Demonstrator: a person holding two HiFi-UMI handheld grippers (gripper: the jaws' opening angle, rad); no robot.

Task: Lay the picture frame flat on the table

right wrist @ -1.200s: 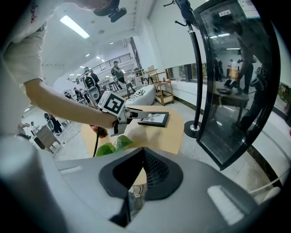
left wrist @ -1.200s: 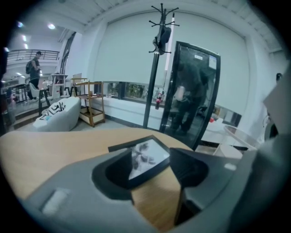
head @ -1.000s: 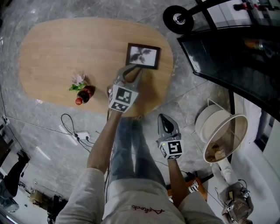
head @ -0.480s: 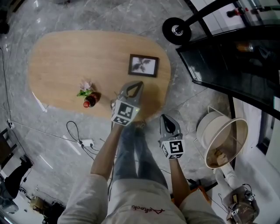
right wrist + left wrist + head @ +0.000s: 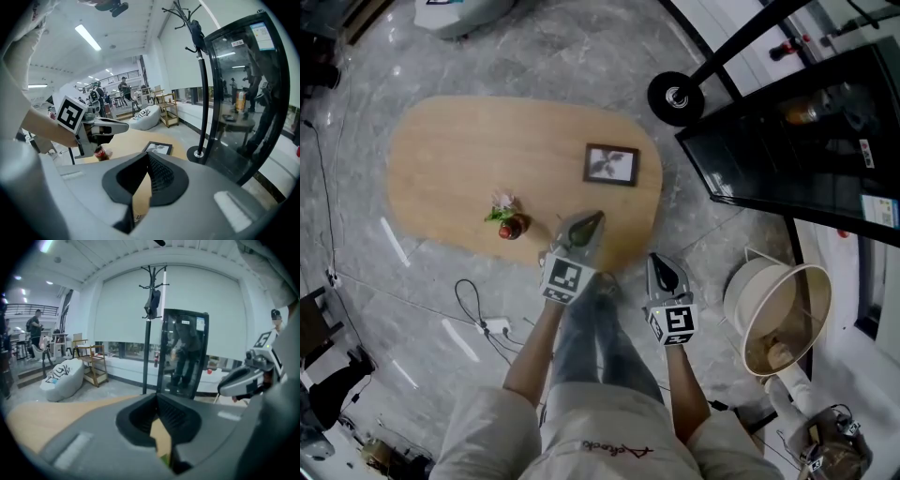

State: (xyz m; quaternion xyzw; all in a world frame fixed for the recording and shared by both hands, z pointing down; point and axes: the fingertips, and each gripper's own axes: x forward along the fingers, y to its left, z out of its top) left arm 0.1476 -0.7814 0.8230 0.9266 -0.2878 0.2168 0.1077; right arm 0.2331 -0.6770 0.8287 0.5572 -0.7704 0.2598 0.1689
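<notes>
One pale oval wooden table (image 5: pixel 441 159), with one black rectangular picture frame (image 5: pixel 612 165) lying flat on it.
Two grey grippers hover at the table's near edge: the left gripper (image 5: pixel 595 217) and the right gripper (image 5: pixel 655 259), both clenched shut and empty. The frame sits far right. One small red bottle (image 5: pixel 512 228) with flowers stands left of it, nearer.

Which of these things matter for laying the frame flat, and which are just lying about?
Job: picture frame, lying flat on the table; left gripper and right gripper, both shut and empty.
Lying about: bottle, flowers, power strip, coat stand base, white bin.
</notes>
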